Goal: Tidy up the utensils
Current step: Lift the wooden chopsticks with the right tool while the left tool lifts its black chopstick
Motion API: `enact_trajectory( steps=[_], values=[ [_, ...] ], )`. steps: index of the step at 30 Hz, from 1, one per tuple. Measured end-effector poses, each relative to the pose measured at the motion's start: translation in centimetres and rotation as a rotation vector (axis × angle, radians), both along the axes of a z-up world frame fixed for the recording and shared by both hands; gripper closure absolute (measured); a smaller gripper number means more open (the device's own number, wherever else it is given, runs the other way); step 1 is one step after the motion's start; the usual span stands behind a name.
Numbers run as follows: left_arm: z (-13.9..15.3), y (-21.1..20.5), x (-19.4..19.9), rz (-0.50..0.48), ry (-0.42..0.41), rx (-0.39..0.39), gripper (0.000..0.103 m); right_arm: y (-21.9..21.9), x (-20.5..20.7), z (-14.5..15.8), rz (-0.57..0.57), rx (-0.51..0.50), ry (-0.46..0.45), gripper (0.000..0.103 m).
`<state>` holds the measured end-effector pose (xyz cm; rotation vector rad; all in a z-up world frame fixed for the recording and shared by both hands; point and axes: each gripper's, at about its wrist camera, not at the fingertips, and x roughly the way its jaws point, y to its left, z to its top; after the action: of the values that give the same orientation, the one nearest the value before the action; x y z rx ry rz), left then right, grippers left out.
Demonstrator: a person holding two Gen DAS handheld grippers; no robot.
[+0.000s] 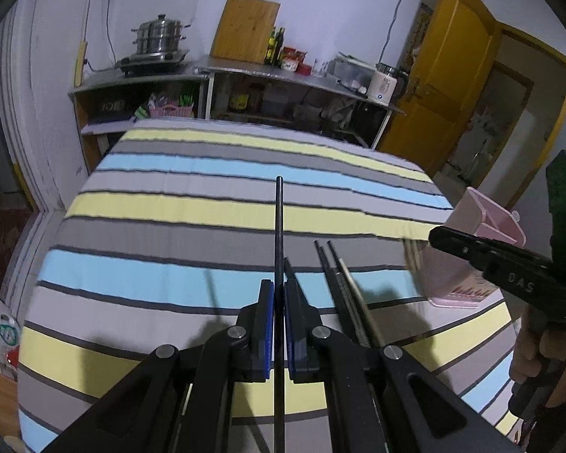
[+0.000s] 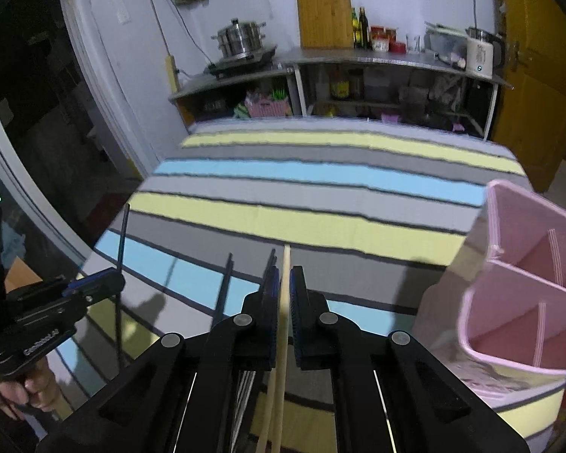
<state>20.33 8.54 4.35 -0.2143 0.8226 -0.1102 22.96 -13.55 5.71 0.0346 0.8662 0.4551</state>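
Left jaws (image 1: 278, 324) clamped on black chopstick (image 1: 279, 234), right jaws (image 2: 283, 313) on pale chopstick (image 2: 285, 283) (pink holder (image 2: 524, 302) beside)

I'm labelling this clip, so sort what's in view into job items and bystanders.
Job:
- thin black chopstick in left claw
- pale wooden chopstick in right claw
- pink plastic divided holder
- dark chopsticks on the cloth

Bystanders:
- steel steamer pot
- wooden cutting board
- white electric kettle

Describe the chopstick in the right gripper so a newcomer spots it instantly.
Start at the striped cloth and find the pink divided holder at its right edge. Left of it, the right gripper is shut on one chopstick. It is pale wood; the others nearby are black.
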Motion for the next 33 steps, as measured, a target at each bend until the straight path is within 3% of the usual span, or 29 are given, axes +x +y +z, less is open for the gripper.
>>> enact_trajectory(
  steps=[6,10,23,33],
  values=[
    [2.1,-0.9,-1.4,-0.014,-0.036,0.011,0.098,-1.6,-2.0,2.2,-0.009,0.021,-0.044,0.097],
    [2.3,-1.0,-1.9,-0.016,-0.038,0.006,0.098,-2.0,-2.0,1.5,-0.014,0.037,-0.015,0.097],
    [-0.3,0.0,-0.7,-0.016,0.005,-0.026,0.098,0.9,2.4,-8.3,-0.023,-0.019,0.178,0.094],
    [-2.2,1.5,0.2,0.005,0.036,-0.044,0.097,1.9,5.0,-10.7,-0.048,-0.059,0.206,0.094]
  ],
)
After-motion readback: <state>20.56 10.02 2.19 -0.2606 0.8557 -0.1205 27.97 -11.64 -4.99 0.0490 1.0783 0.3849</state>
